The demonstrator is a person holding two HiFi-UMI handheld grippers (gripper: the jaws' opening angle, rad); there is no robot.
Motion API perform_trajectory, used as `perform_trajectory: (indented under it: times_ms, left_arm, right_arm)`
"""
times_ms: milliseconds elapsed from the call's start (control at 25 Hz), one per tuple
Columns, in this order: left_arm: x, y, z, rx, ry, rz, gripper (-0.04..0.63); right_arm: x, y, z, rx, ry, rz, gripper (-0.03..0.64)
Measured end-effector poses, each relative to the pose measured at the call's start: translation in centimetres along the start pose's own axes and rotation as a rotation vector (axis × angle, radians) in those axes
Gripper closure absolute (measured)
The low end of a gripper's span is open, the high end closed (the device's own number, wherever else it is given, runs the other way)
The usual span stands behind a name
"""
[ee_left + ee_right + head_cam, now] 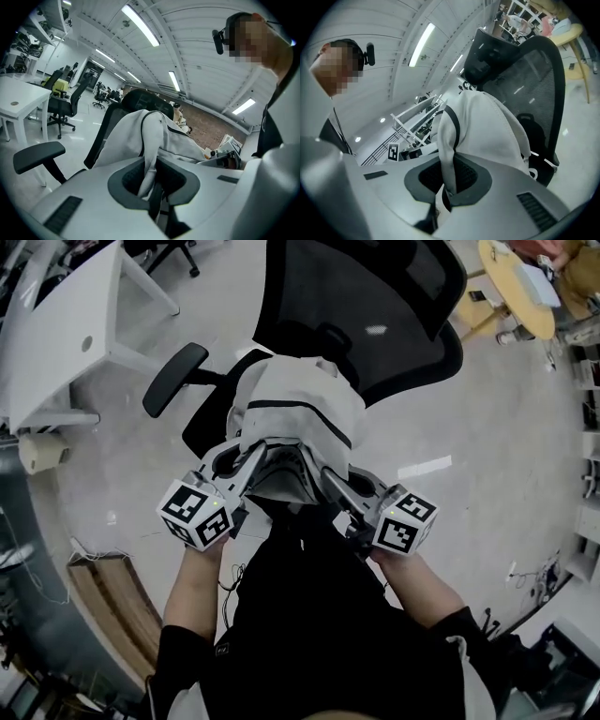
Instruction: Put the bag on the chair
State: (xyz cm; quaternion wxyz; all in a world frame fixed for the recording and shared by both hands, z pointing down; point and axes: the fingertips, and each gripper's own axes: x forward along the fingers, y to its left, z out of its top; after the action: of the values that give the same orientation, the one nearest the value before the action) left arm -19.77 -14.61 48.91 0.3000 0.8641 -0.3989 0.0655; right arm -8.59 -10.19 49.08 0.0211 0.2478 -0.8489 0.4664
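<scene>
Left tongs (249, 463) and right tongs (330, 480) clamp the bag (302, 401); I judge it upright, just over the chair (375, 306) ahead.

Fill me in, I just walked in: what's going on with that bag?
A person holds a tool in each hand. The left tool and the right tool are each shut on part of the grey bag, holding it between them over the black office chair, in front of its mesh backrest. Whether it already rests on the chair is unclear.
</scene>
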Motion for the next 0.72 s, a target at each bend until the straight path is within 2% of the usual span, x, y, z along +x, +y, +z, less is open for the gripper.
perform_trajectory:
  times_ms: [440, 720]
  left_arm:
    - [8.2, 2.5, -4.2, 0.045, 0.154, -0.029, 0.535]
    - [11.2, 3.1, -4.5, 0.056, 0.183, 0.010, 0.522]
  right_arm:
    - [-0.7, -8.1, -2.3, 0.144, 0.013, -0.152, 0.584]
    - [-1.4, -11.7, -1.4, 0.262, -0.056, -0.170, 0.584]
